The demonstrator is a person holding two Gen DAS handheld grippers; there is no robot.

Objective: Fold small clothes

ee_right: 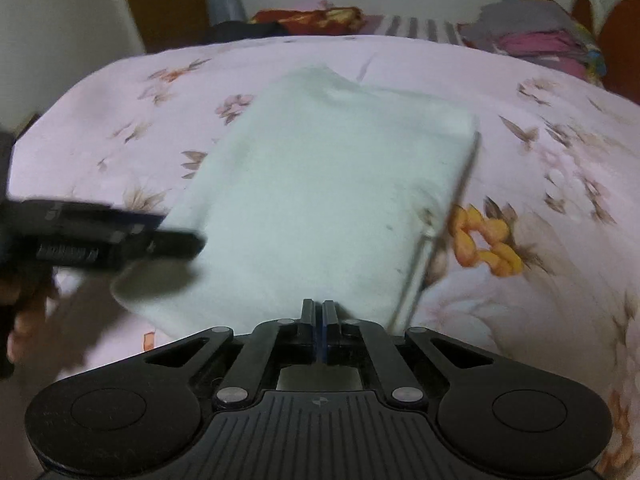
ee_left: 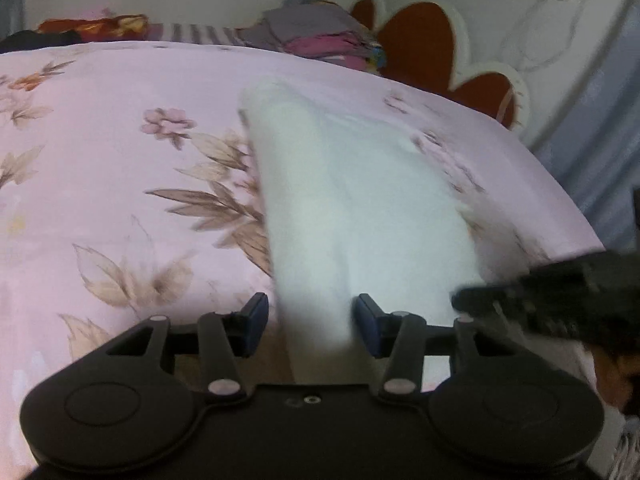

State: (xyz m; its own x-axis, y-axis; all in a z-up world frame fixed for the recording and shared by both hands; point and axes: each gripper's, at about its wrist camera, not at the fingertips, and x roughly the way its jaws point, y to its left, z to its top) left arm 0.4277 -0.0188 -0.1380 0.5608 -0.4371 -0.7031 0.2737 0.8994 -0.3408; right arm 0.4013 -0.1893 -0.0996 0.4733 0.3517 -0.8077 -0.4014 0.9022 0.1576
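Observation:
A small pale white garment (ee_left: 352,200) lies on the pink floral bedsheet (ee_left: 100,168). In the right wrist view the garment (ee_right: 320,200) looks like a flat rectangle with a fold along its right side. My left gripper (ee_left: 310,326) is open, its blue pads either side of the garment's near edge. My right gripper (ee_right: 319,316) is shut at the garment's near edge; a grip on cloth cannot be told. The right gripper shows blurred in the left wrist view (ee_left: 472,300), and the left gripper shows in the right wrist view (ee_right: 176,240).
A stack of folded clothes (ee_left: 320,36) sits at the far edge of the bed, with a red and white flower-shaped cushion (ee_left: 432,44) beside it. More clothes (ee_right: 312,18) and a striped cloth (ee_right: 416,28) lie at the far side.

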